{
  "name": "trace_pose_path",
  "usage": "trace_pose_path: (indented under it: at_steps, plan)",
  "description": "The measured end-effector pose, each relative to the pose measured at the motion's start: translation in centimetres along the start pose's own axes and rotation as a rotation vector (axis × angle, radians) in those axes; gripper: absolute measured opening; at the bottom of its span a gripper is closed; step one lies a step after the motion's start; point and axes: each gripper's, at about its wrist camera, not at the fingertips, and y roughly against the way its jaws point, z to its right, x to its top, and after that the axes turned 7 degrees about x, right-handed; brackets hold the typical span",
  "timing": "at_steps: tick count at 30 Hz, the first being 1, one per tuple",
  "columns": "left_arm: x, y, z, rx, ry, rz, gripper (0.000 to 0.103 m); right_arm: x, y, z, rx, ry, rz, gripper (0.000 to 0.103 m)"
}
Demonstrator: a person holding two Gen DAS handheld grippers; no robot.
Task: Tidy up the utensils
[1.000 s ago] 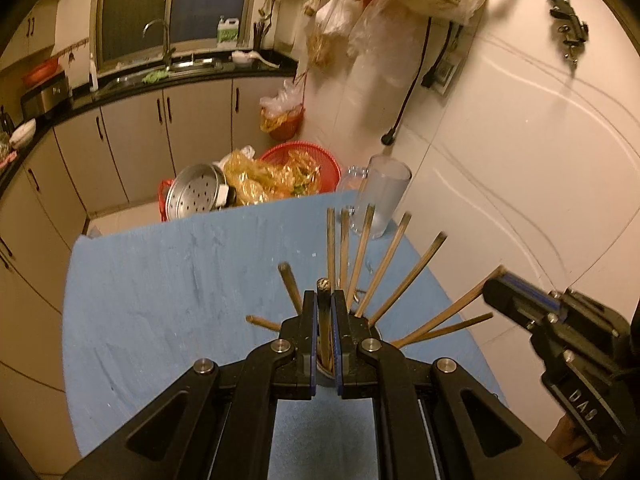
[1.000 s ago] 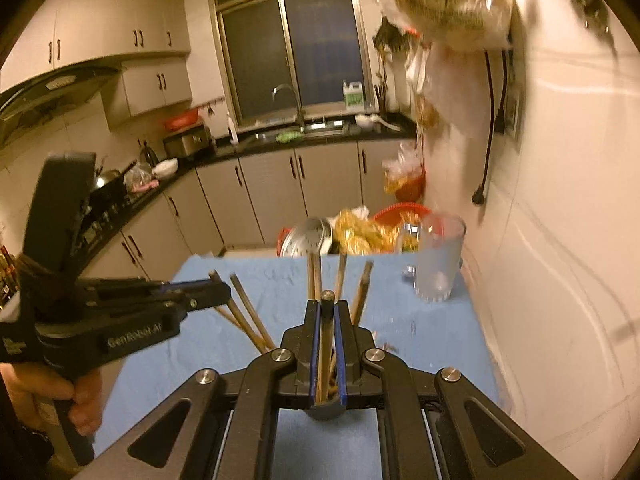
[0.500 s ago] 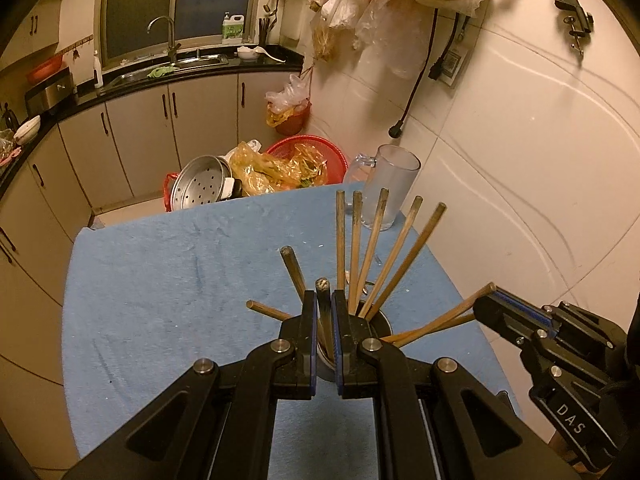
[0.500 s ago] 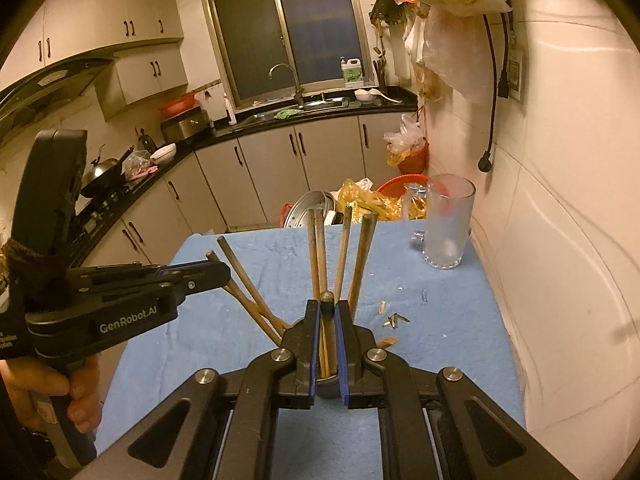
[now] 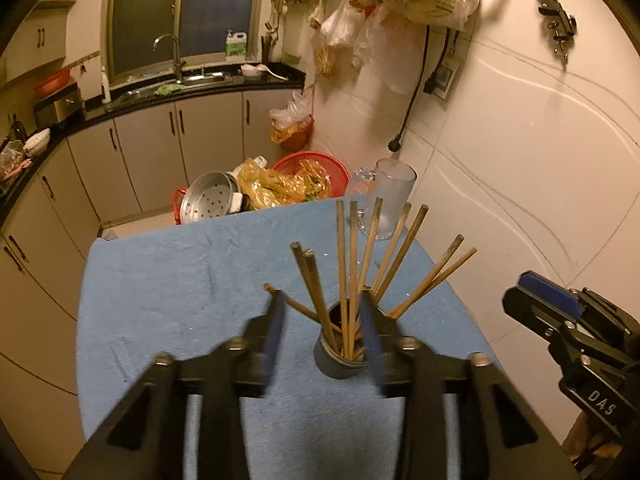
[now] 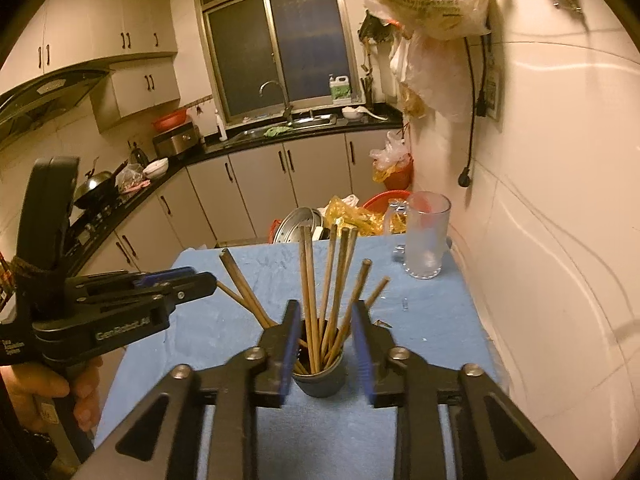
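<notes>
A small dark cup point(image 5: 338, 354) stands on the blue cloth point(image 5: 168, 280) and holds several wooden chopsticks point(image 5: 346, 268) that fan out upward. It also shows in the right wrist view point(image 6: 320, 378) with its chopsticks point(image 6: 330, 276). My left gripper point(image 5: 322, 334) is open, its jaws on either side of the cup and above it, empty. My right gripper point(image 6: 326, 356) is open too, jaws astride the cup, empty. Each gripper shows in the other's view: the right one point(image 5: 560, 312) at the right, the left one point(image 6: 160, 284) at the left.
A clear glass mug point(image 6: 424, 236) stands at the cloth's far right corner by the tiled wall. Small scraps point(image 6: 404, 304) lie on the cloth near it. Beyond the table are a red basket point(image 5: 316, 168) with bags and a metal steamer pan point(image 5: 208, 204).
Both grippers were shut on a chopstick above the cup; both have opened and let go, and the chopsticks now stand in the cup. Both grippers have drawn back slightly.
</notes>
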Motion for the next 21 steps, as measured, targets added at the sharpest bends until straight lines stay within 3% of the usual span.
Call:
trace_pose_path:
  at_steps: [1, 3, 9, 13, 21]
  plan:
    - [-0.1, 0.3, -0.2, 0.009, 0.003, 0.005, 0.052, -0.2, 0.5, 0.0, -0.001, -0.004, 0.006, 0.045]
    - [-0.5, 0.8, -0.5, 0.022, 0.007, 0.009, 0.067, -0.6, 1.2, 0.0, -0.002, -0.012, 0.018, 0.069]
    - [-2.6, 1.8, -1.4, 0.077, 0.016, -0.01, 0.096, -2.6, 2.0, -0.4, -0.021, -0.012, 0.013, 0.083]
    - [-4.9, 2.5, -1.9, 0.139, 0.021, 0.022, 0.099, -4.0, 2.3, -0.6, -0.109, 0.013, 0.006, 0.089]
    - [-10.7, 1.2, -2.9, 0.221, 0.051, 0.128, 0.102, -9.2, 2.7, 0.5, -0.146, -0.008, 0.095, 0.092]
